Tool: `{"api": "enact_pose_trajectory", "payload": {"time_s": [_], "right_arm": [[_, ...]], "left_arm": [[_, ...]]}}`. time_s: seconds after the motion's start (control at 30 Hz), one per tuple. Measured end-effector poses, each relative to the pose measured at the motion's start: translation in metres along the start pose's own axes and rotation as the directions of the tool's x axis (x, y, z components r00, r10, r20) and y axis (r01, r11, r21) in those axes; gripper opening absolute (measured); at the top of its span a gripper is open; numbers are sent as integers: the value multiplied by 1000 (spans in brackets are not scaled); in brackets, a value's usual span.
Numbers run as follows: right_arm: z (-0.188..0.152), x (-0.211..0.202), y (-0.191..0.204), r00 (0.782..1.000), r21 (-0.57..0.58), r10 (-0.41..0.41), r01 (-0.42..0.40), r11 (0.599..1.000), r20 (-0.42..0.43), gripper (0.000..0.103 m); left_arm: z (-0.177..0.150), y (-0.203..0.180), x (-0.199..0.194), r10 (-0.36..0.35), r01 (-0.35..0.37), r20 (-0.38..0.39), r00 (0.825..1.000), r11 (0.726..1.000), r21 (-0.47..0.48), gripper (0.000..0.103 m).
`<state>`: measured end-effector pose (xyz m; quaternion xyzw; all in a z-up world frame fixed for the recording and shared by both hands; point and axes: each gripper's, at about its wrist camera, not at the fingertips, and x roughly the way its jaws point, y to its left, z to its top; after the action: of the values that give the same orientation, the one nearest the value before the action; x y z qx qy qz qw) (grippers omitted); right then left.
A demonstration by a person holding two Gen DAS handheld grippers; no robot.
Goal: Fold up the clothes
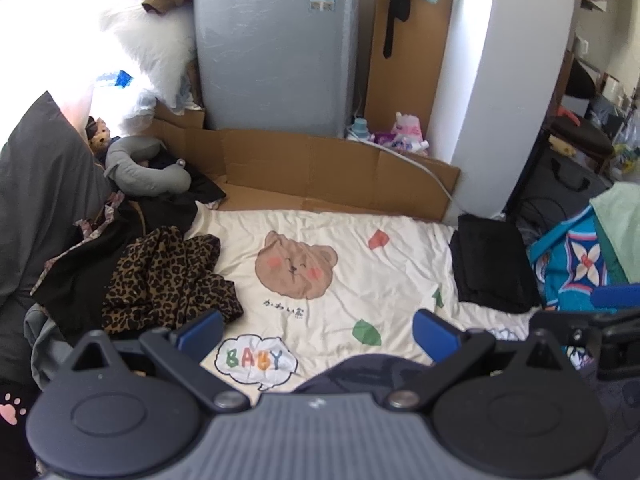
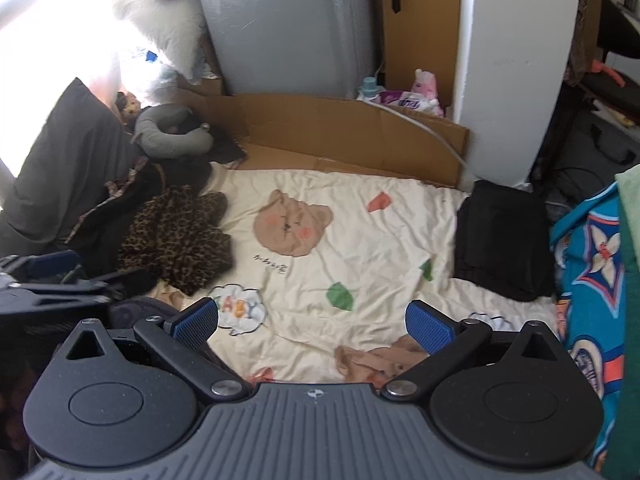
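Left gripper (image 1: pixel 318 330): jaws spread wide, nothing between the blue pads, hovering over the near edge of the cream sheet (image 1: pixel 400 276); a dark navy cloth (image 1: pixel 360 372) lies just under its nose
Right gripper (image 2: pixel 312 322): jaws equally wide apart, holding nothing, above the sheet's near part
Each in the other's view: the right gripper shows at the far right edge of the left view, the left one at the far left edge of the right view
Unfolded clothes: a leopard-print garment (image 1: pixel 168 280) lies crumpled on the sheet's left side, on and against a heap of black clothing (image 1: pixel 92 268) with patterned trim
Folded clothes: 1 black garment (image 1: pixel 494 262) lies flat and squared on the sheet's right side, well apart from the leopard heap
Between them: bare sheet with a bear print (image 1: pixel 296 264) and a "BABY" bubble (image 1: pixel 256 360)
Left surroundings: dark grey pillow (image 1: pixel 44 184) and a grey neck pillow (image 1: pixel 148 168) behind the heap
Back: flattened cardboard (image 1: pixel 320 168) along the sheet's far edge, a plastic-wrapped grey appliance (image 1: pixel 276 48) behind it, a white pillar (image 1: pixel 508 80) to its right
Right edge: blue patterned fabric (image 1: pixel 576 268) with pale green cloth (image 1: pixel 620 232) on top, just beside the folded black garment
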<state>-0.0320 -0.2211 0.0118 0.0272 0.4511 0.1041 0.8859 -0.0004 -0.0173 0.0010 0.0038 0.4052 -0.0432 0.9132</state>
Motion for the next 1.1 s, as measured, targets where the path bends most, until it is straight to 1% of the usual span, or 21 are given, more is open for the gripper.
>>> {"api": "enact_pose_trajectory", "payload": {"time_s": [0.1, 0.33, 0.53, 0.9, 1.1], "right_arm": [[3, -4, 1, 1000, 7, 16, -16, 1000, -3, 103], [7, -21, 14, 999, -4, 36, -36, 999, 27, 103], [12, -32, 19, 998, 4, 40, -40, 999, 43, 103], [31, -33, 19, 997, 35, 46, -48, 998, 65, 103], [42, -26, 16, 996, 58, 48, -52, 997, 70, 103]], "left_arm": [[4, 4, -8, 3, -3, 15, 1000, 1000, -4, 102], [11, 20, -27, 15, -14, 38, 999, 1000, -22, 102], [16, 35, -39, 24, -22, 49, 999, 999, -44, 102], [20, 49, -39, 36, -34, 46, 998, 998, -55, 102], [26, 56, -34, 46, -43, 47, 998, 997, -63, 102]]}}
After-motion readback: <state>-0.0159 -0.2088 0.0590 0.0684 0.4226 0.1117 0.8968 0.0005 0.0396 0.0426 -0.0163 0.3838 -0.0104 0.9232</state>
